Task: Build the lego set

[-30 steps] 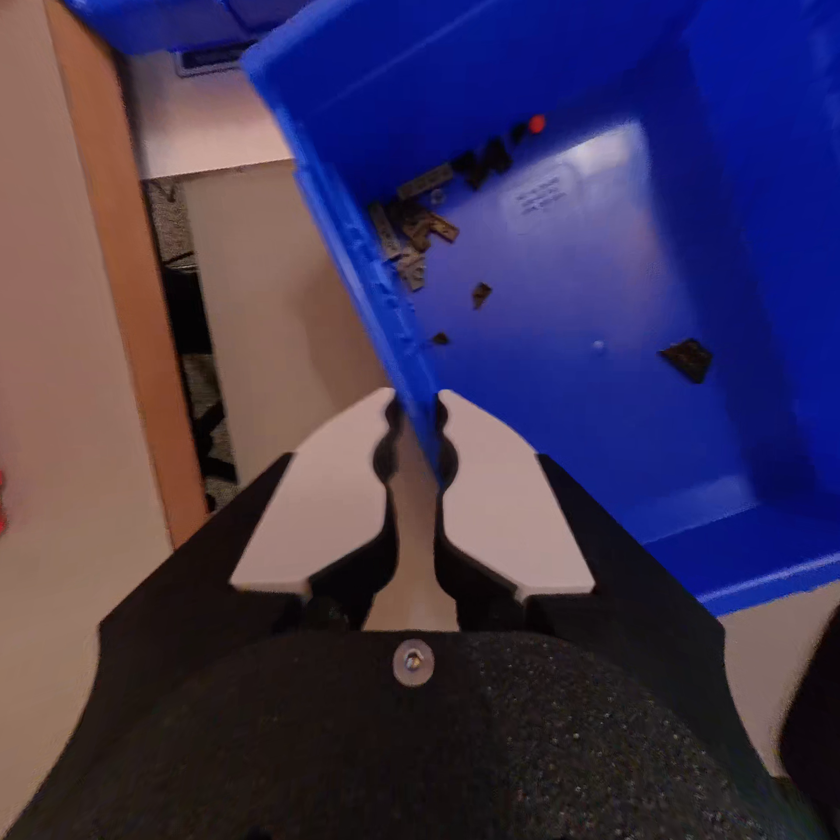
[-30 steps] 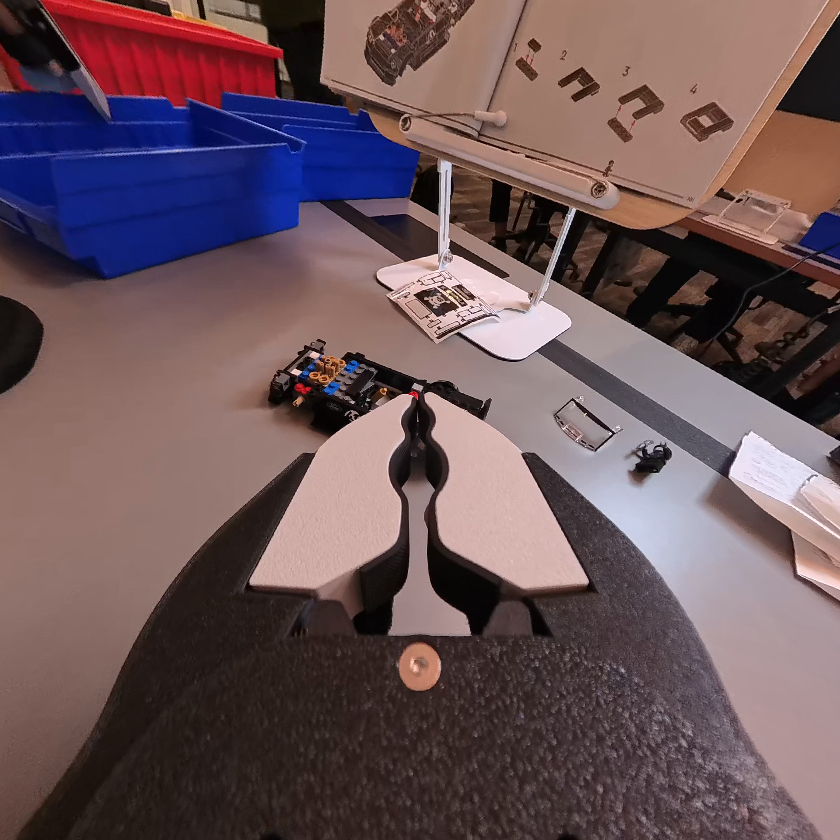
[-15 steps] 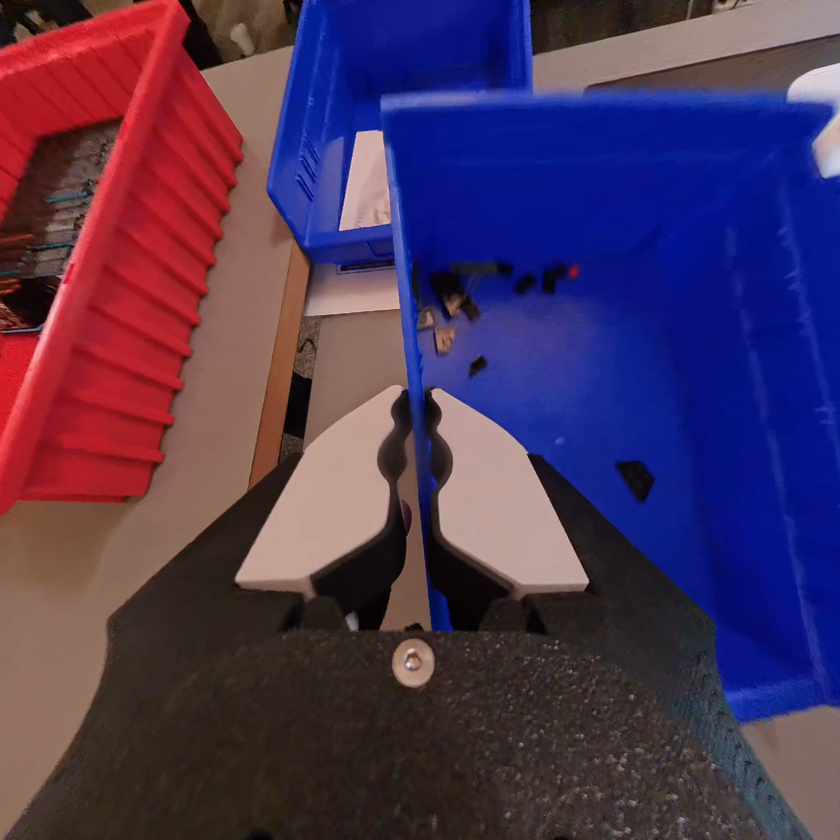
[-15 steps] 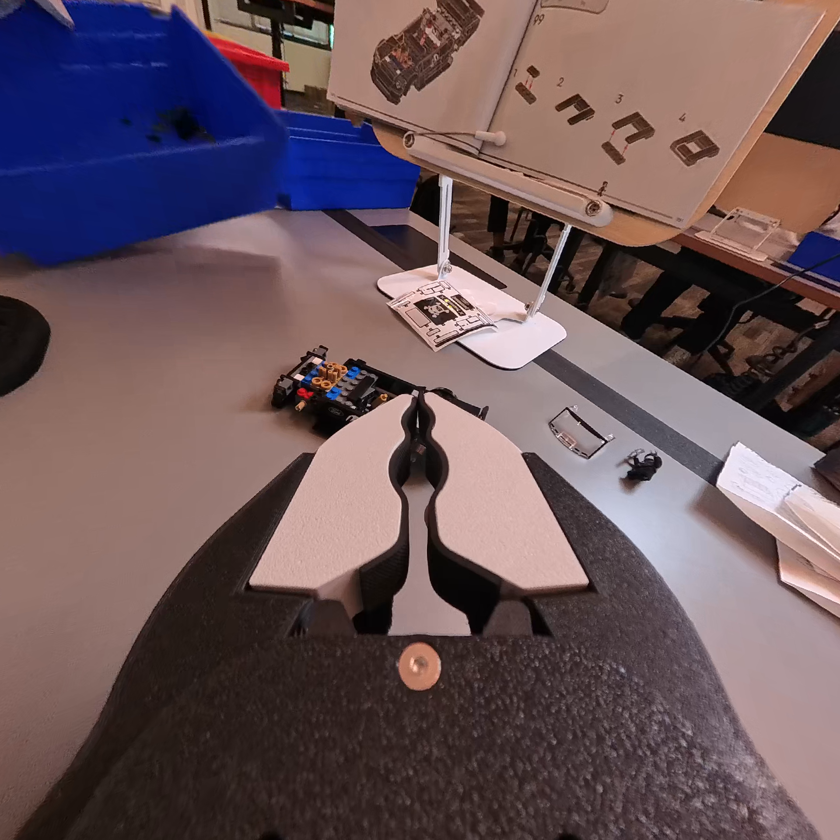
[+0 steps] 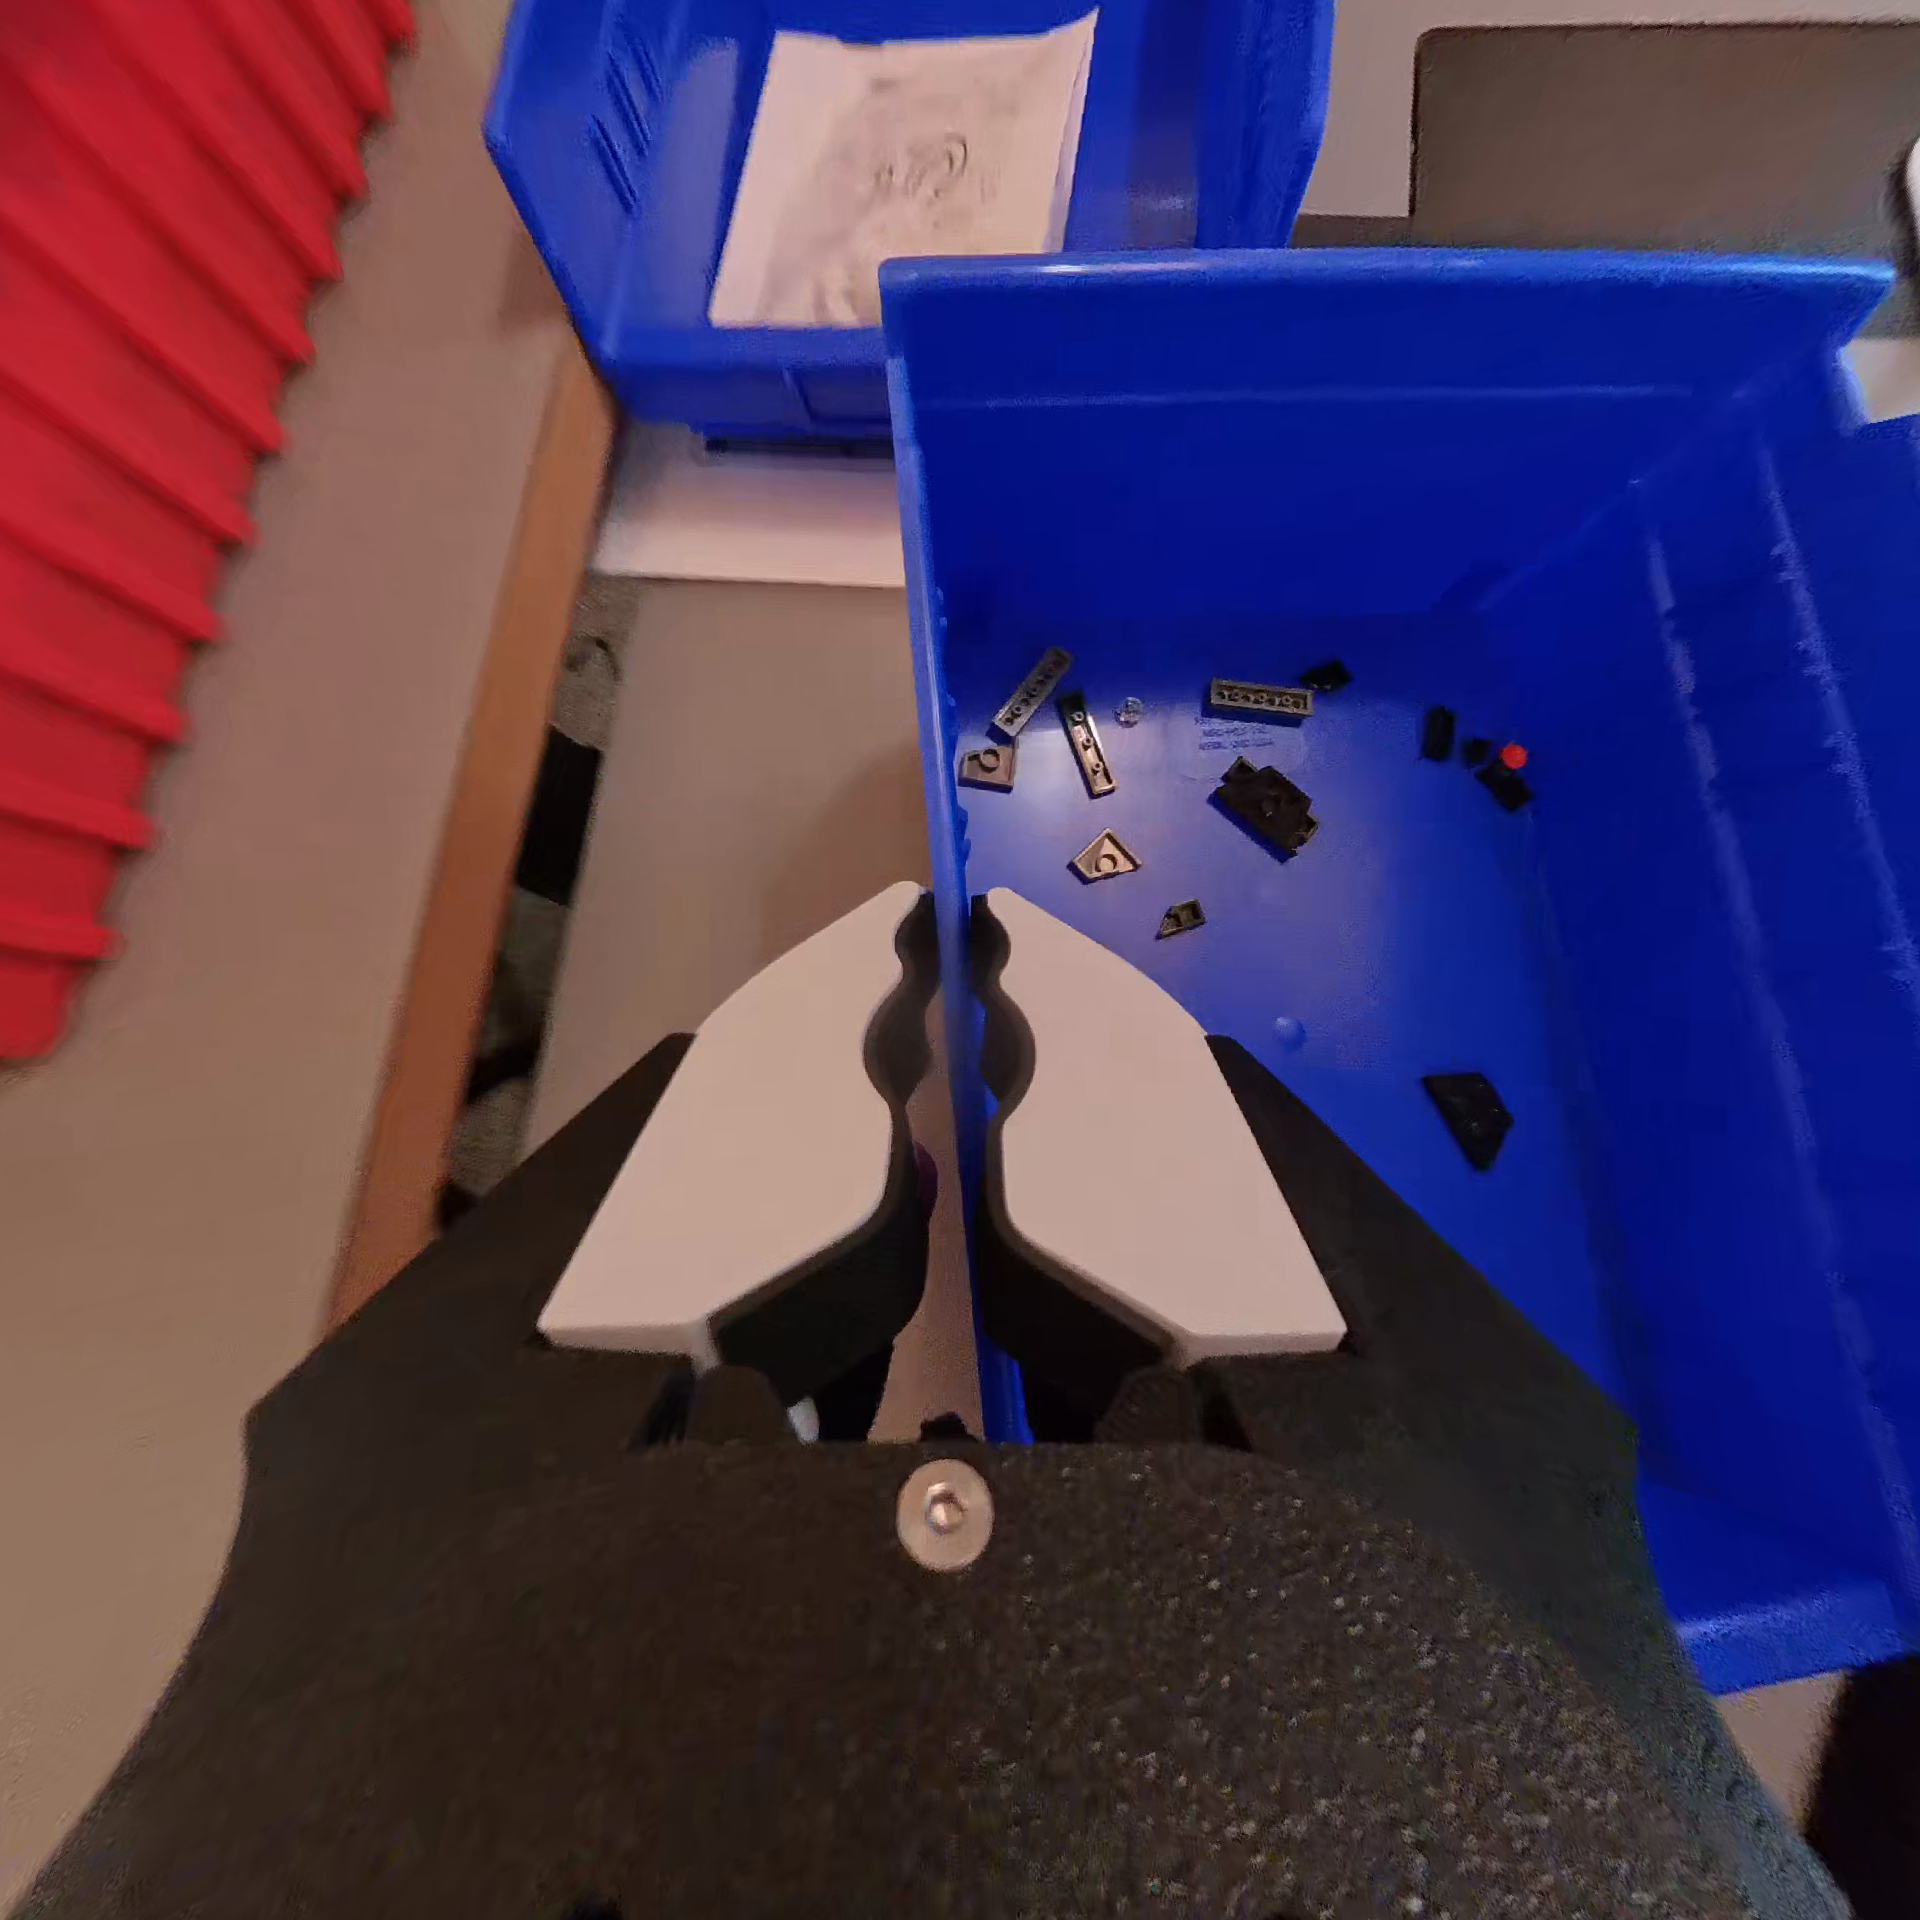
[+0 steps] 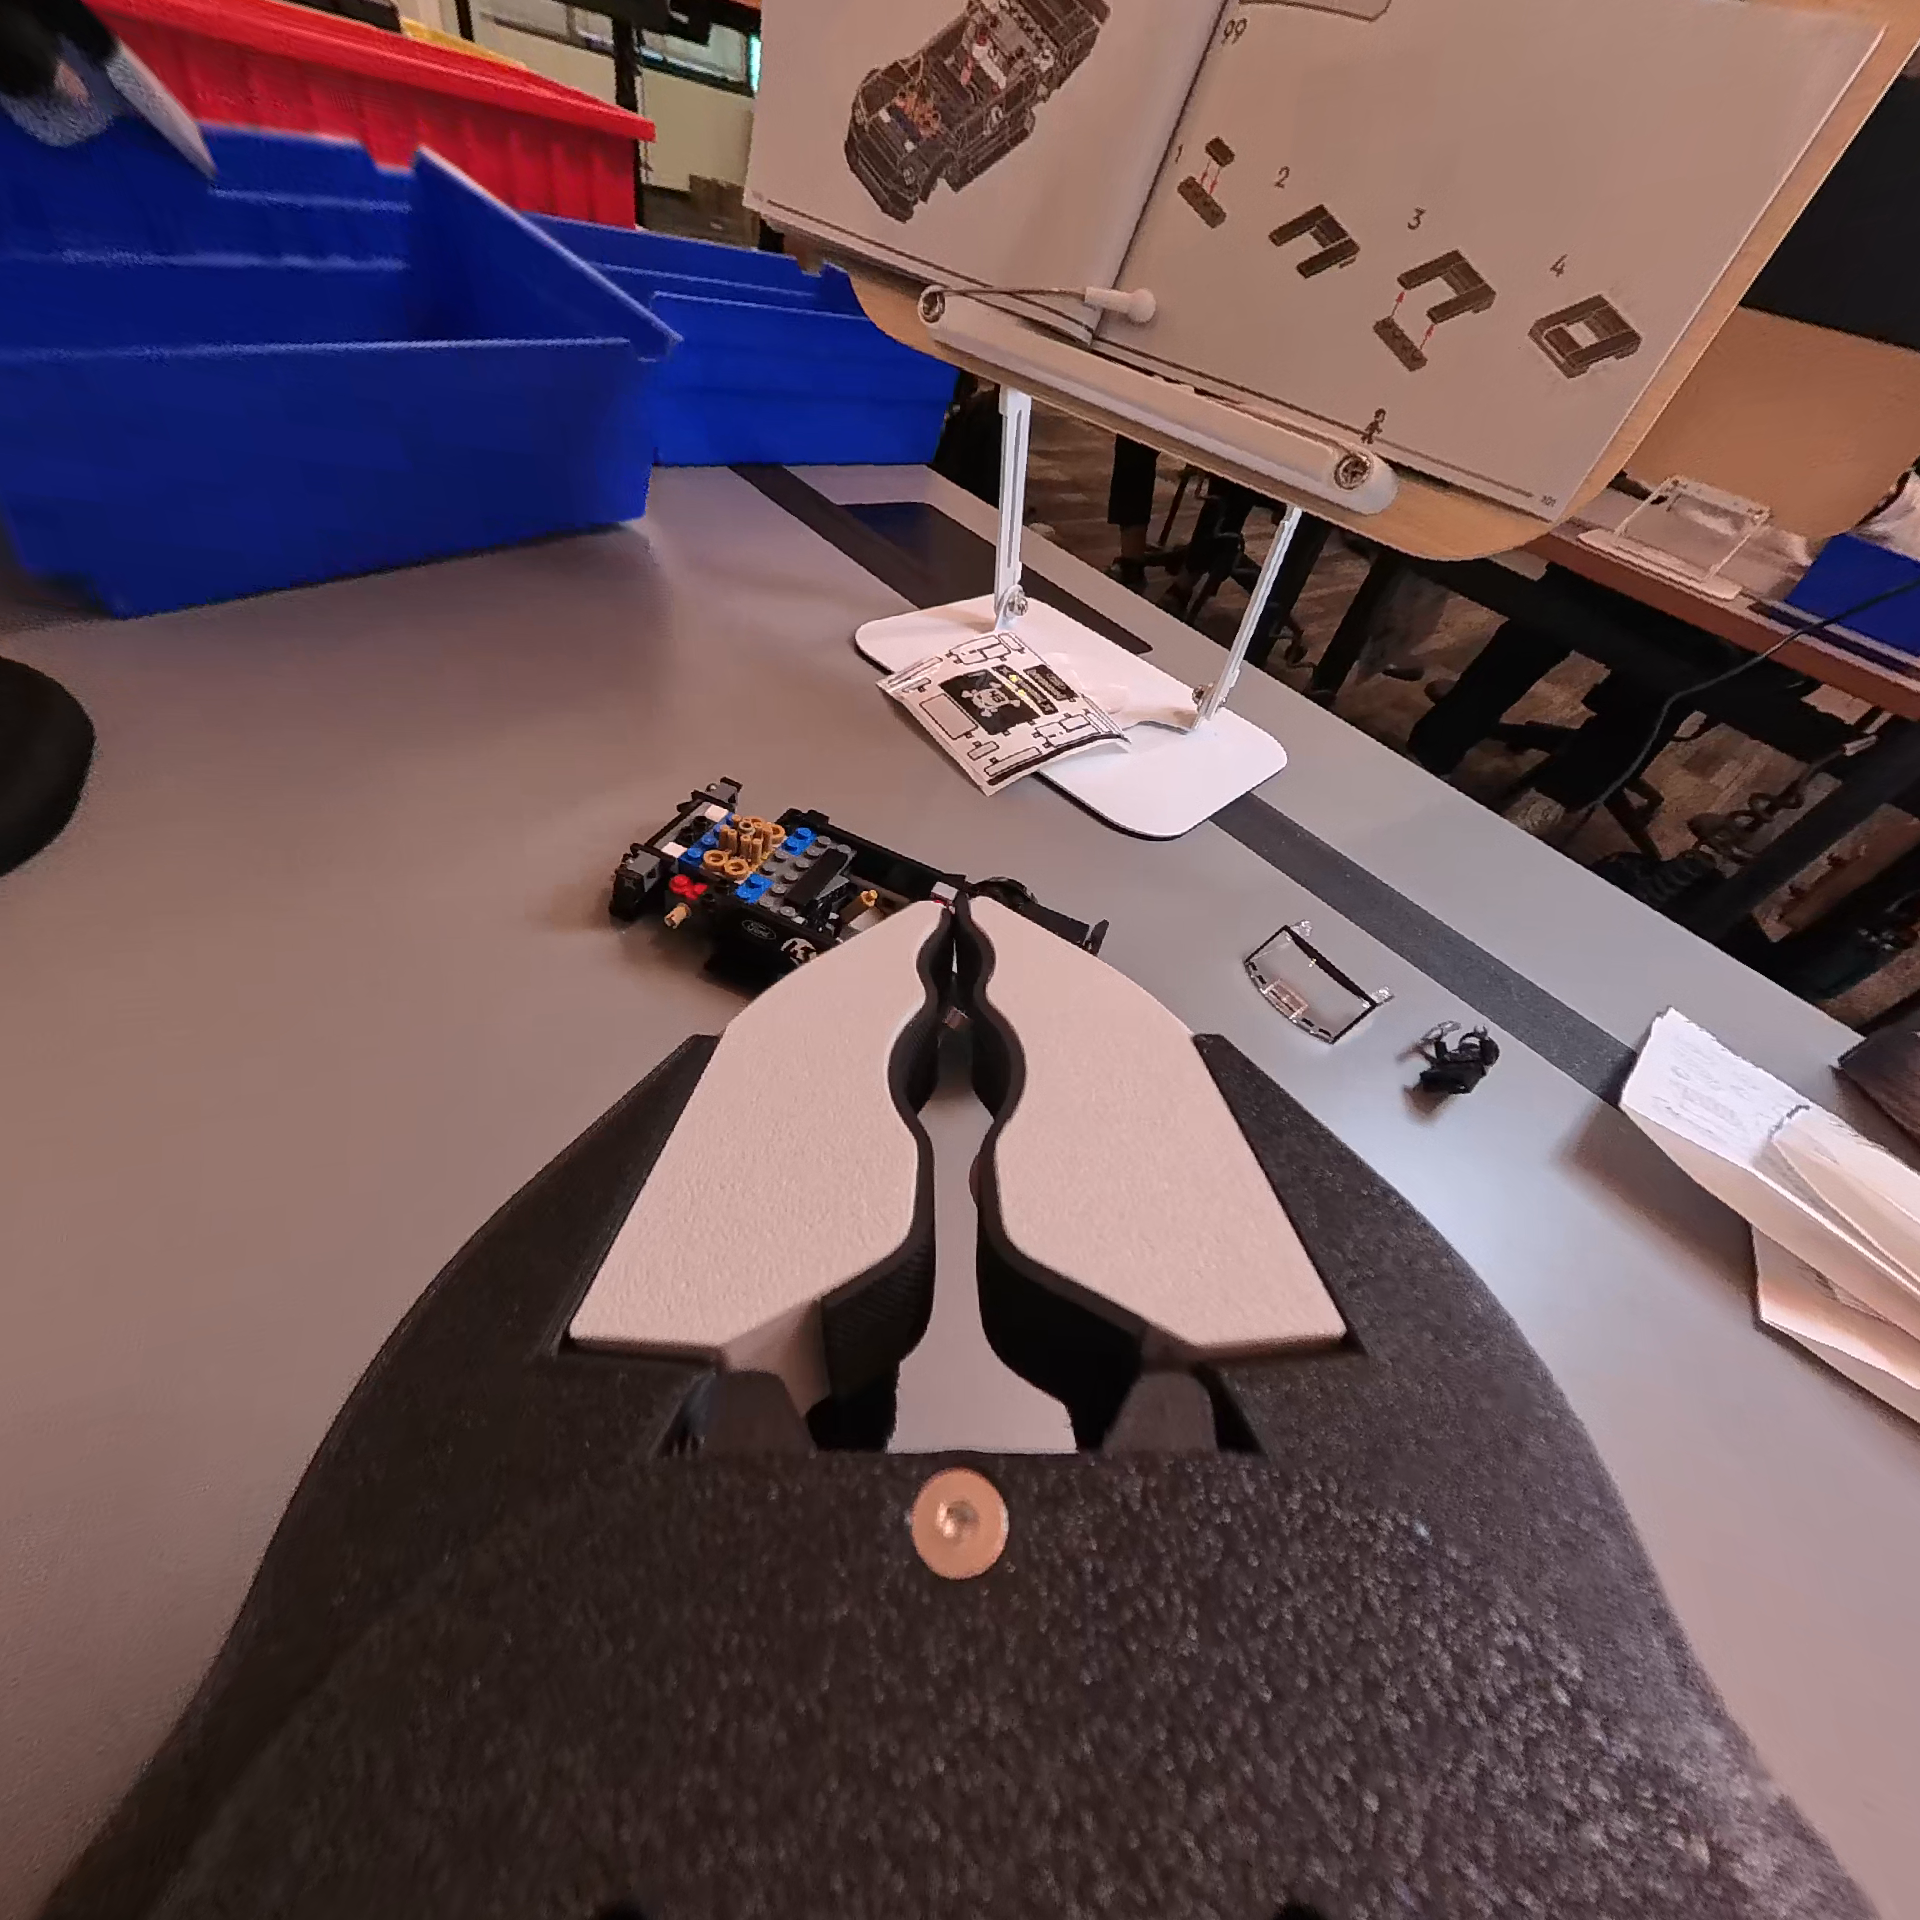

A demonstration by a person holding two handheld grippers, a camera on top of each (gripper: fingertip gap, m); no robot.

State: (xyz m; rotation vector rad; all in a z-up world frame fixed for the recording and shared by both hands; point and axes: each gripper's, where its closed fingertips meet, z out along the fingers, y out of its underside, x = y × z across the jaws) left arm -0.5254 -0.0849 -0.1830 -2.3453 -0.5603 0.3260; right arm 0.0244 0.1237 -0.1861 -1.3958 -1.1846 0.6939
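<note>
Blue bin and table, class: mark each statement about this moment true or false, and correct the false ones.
1. The left gripper is shut on the blue bin's side wall. True.
2. The bin holds only red pieces. False: mostly black and grey pieces, one red.
3. The right gripper is wide open. False: it is shut and holds nothing visible.
4. The partly built lego car rests on the grey table. True.
5. The instruction booklet lies flat. False: it is propped on a stand.
</note>
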